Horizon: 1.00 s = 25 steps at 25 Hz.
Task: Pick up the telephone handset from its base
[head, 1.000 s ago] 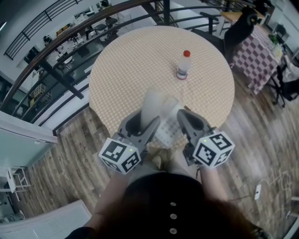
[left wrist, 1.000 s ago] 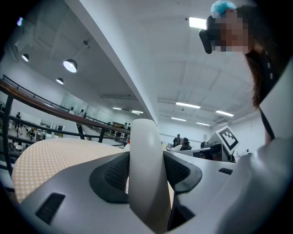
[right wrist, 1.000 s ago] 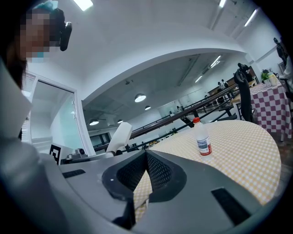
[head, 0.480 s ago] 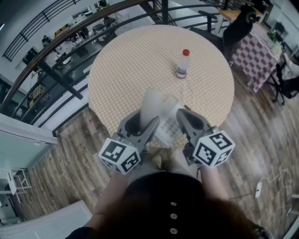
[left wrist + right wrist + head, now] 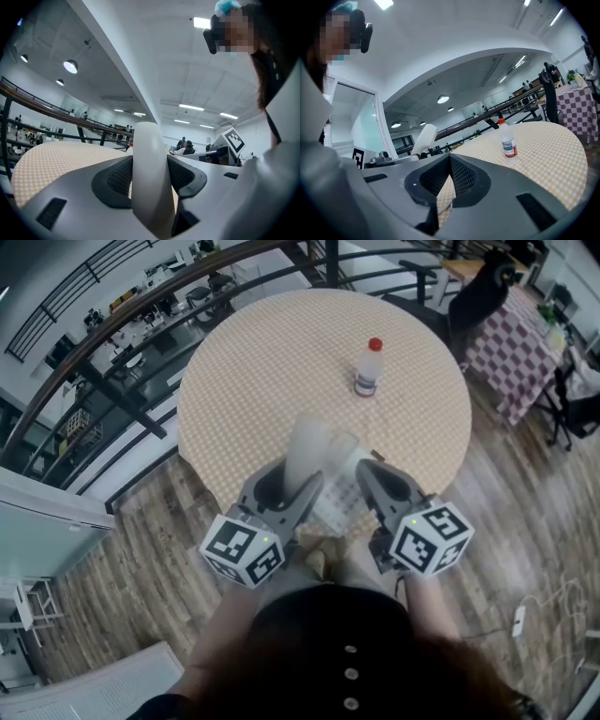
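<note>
The white telephone handset (image 5: 302, 448) rises steeply between the jaws of my left gripper (image 5: 298, 484), which is shut on it. In the left gripper view the handset (image 5: 149, 187) fills the gap between the two dark pads. The white telephone base (image 5: 337, 501) with its keypad lies at the near edge of the round table (image 5: 272, 362), between the two grippers. My right gripper (image 5: 367, 471) hovers just right of the base, shut with nothing in it; its pads meet at the tip (image 5: 450, 158). From the right gripper view the handset (image 5: 423, 137) shows at the left.
A clear bottle with a red cap (image 5: 369, 369) stands upright farther back on the table, right of centre, also visible as the bottle (image 5: 507, 140). A dark railing (image 5: 122, 352) curves behind the table. A table with a checked cloth (image 5: 516, 343) and chairs stand at the right.
</note>
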Available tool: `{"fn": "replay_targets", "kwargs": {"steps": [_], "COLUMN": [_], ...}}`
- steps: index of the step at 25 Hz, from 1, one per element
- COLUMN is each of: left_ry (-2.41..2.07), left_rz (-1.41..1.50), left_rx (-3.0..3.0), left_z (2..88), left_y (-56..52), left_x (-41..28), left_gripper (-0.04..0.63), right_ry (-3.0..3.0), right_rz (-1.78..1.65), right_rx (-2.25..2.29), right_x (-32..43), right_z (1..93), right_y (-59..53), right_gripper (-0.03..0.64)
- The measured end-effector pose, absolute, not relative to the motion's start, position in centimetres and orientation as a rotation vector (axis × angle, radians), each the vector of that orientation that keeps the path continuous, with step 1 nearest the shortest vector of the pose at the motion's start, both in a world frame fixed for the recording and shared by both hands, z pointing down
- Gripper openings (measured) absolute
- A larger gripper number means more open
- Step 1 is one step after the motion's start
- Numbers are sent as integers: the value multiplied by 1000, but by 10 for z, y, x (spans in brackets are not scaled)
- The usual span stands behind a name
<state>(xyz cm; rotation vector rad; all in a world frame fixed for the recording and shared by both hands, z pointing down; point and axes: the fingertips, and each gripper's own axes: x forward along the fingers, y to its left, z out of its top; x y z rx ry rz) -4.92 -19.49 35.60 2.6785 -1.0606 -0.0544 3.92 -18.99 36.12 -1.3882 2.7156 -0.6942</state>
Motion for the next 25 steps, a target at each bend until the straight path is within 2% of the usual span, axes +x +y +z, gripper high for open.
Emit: {"fn": "replay_targets", "kwargs": {"steps": [25], "left_ry": [-1028], "left_rz": [-38], "left_rx": [2682], "left_z": [360], "left_y": [-196], "left_x": [-47], "left_gripper": [224], "right_ry": [2712], "right_rz": [-689], "right_rx": [-1407], "right_x": [42], "right_z": [367], "right_y": [-192], "right_gripper": [11]}}
